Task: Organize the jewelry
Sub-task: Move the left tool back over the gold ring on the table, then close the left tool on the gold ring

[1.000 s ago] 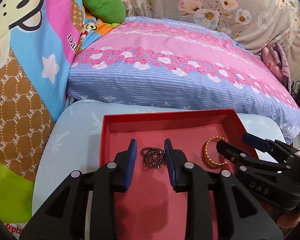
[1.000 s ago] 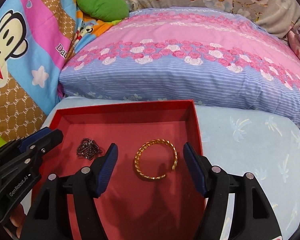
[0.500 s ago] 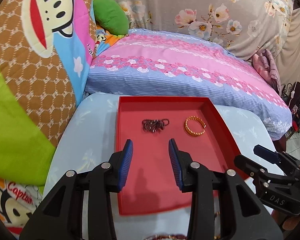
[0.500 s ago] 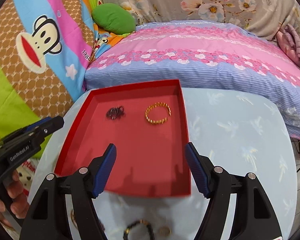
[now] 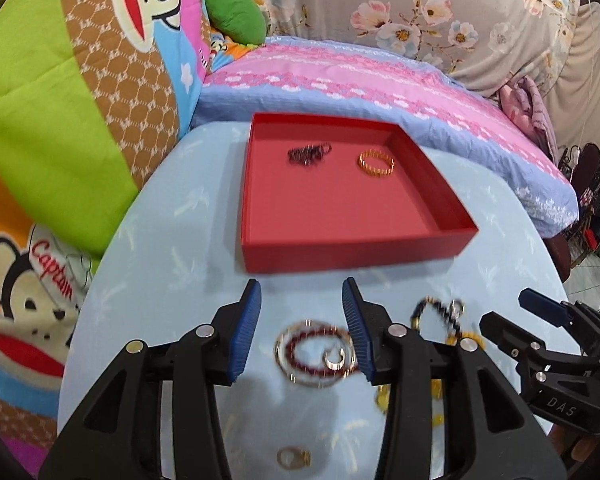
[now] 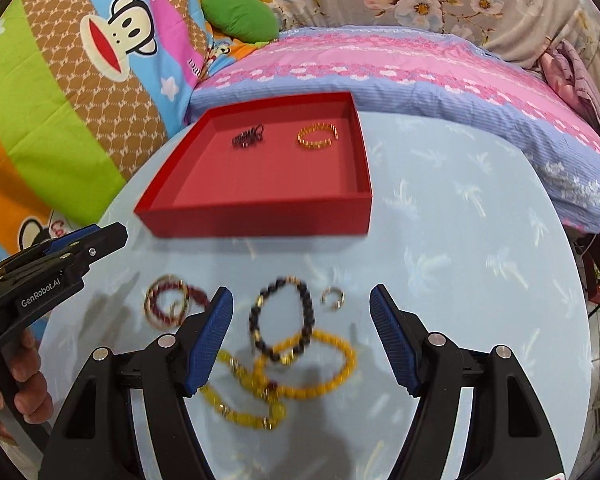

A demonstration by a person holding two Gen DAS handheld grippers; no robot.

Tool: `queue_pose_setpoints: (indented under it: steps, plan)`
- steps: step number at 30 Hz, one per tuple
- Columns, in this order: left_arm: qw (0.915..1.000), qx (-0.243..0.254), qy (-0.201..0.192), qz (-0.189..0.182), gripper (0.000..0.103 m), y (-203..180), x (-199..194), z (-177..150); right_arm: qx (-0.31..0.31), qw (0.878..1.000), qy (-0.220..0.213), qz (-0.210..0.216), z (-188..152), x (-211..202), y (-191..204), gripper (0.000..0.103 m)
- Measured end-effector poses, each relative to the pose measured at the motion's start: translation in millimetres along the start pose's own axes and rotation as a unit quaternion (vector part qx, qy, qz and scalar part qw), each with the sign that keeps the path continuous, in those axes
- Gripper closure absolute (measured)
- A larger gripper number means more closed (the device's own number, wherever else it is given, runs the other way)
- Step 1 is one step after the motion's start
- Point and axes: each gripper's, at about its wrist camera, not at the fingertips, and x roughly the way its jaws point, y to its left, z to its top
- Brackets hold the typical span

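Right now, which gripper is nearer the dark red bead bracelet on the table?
Left. The left gripper frames the dark red bead bracelet, which lies just beyond its open fingertips. The right gripper sits to the bracelet's right, over the black bead bracelet and yellow necklace.

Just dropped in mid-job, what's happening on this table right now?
A person is sorting jewelry with two handheld grippers. The red tray already holds a dark chain and a gold bangle. Both the left gripper and right gripper are open and empty. They hover over the pieces left on the table: a red bracelet, a black bead bracelet and a yellow bead necklace.
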Motion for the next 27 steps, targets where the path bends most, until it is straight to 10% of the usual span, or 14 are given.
queue_pose_setpoints:
  steps: [27]
  plan:
    - [0.9978,-0.026,0.060,0.012,0.061,14.9,-9.3,-95.7,0.005,0.998,0.055,0.008,-80.3,-0.5,6.4,0.035]
